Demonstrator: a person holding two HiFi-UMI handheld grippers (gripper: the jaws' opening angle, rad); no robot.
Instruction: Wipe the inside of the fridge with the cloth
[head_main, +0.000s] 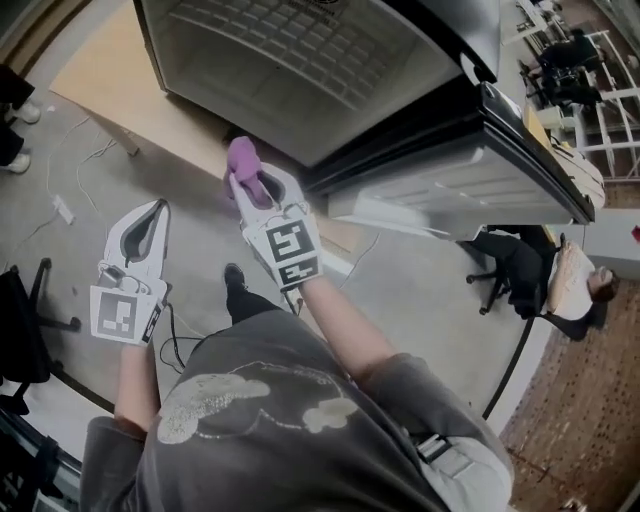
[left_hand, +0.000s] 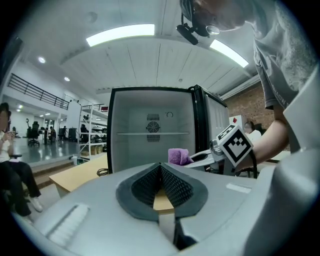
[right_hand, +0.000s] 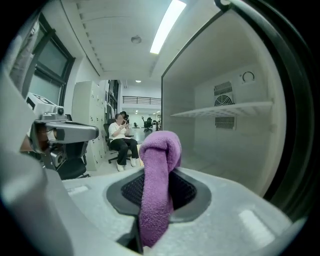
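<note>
1. One purple cloth (right_hand: 155, 200), thick terry folded into a soft roll, is pinched in the right tongs (head_main: 246, 185) just outside the open fridge (head_main: 300, 70).
2. I would lead with the protruding fold, pressing it flat along the smooth white walls and shelf (right_hand: 220, 110).
3. Left tongs (left_hand: 160, 169) are closed and empty, farther from the fridge.
</note>
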